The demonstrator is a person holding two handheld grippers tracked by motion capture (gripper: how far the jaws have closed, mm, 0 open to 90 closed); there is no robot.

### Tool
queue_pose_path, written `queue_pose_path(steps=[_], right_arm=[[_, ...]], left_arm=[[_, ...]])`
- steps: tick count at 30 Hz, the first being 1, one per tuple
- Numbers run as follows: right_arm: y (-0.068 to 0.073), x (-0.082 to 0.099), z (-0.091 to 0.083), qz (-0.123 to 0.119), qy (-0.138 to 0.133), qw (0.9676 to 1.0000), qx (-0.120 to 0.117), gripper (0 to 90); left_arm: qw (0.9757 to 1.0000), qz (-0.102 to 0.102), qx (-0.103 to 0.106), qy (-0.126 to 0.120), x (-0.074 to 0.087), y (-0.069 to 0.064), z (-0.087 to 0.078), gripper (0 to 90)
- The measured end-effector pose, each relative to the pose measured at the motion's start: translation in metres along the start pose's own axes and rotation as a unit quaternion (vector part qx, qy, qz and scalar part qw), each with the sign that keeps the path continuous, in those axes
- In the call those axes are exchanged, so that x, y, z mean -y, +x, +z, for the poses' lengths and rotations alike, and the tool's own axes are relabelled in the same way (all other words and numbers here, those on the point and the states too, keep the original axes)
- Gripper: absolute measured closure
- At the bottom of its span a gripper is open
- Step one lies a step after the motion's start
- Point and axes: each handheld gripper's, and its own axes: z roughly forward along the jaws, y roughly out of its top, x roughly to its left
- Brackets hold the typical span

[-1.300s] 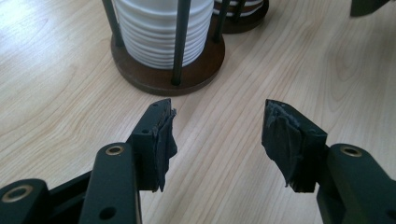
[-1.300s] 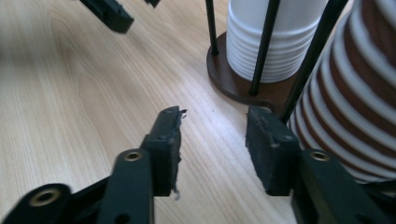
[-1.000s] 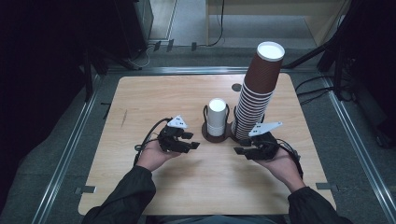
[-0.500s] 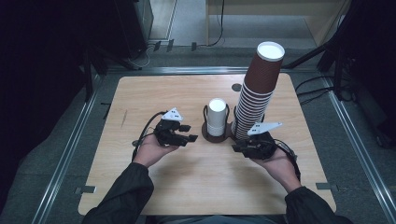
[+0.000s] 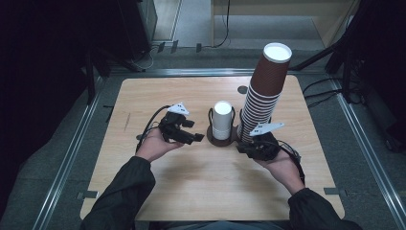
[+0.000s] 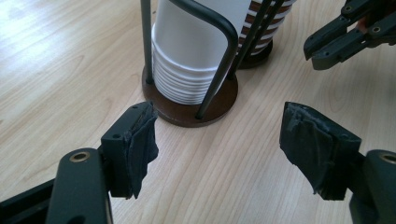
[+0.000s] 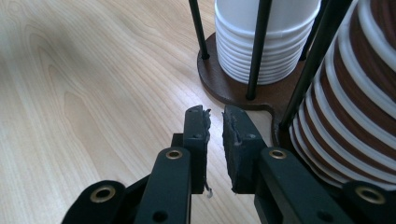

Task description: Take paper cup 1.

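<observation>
A stack of white paper cups (image 5: 222, 117) stands in a black wire holder on a brown double base (image 5: 215, 140). Beside it on the same base rises a tall stack of brown cups (image 5: 265, 91). My left gripper (image 5: 197, 138) points at the holder from the left. Its jaws have just been opening and now stand open (image 6: 217, 140) with nothing between them, a little short of the base (image 6: 187, 112). My right gripper (image 5: 241, 148) sits at the foot of the brown cups (image 7: 355, 93). Its jaws have just been closing to a narrow gap (image 7: 215, 126), with nothing between them.
The holder stands mid-table on a light wooden tabletop (image 5: 201, 191). A small dark disc (image 5: 242, 89) lies on the wood behind the cups. Metal rails frame the table, with a dark floor and cables beyond. My right gripper (image 6: 312, 52) shows at the upper right of the left gripper view.
My left hand has drifted a little up and toward the holder, and its jaws have parted. The right hand has stayed where it was.
</observation>
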Motion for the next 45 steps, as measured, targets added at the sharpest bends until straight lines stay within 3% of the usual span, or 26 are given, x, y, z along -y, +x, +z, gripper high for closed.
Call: queue_pose_path(steps=[14,28,33,45], right_arm=[[0.006,-0.011,0.007,0.004,-0.003,0.9997,0.026,88.3],[0.016,-0.018,0.022,0.008,-0.008,0.9989,0.045,89.8],[0.018,-0.023,0.031,0.022,-0.017,0.9983,0.051,89.8],[0.022,-0.029,0.052,0.044,-0.037,0.9945,0.087,89.8]], left_arm=[[0.9998,0.004,0.021,0.002,-0.026,0.006,0.003,19.2],[0.9993,0.029,0.022,0.012,-0.057,0.008,0.007,15.2],[0.9989,0.038,0.025,0.009,-0.069,0.008,0.01,15.1],[0.9968,0.066,0.034,0.03,-0.09,0.007,0.027,15.5]])
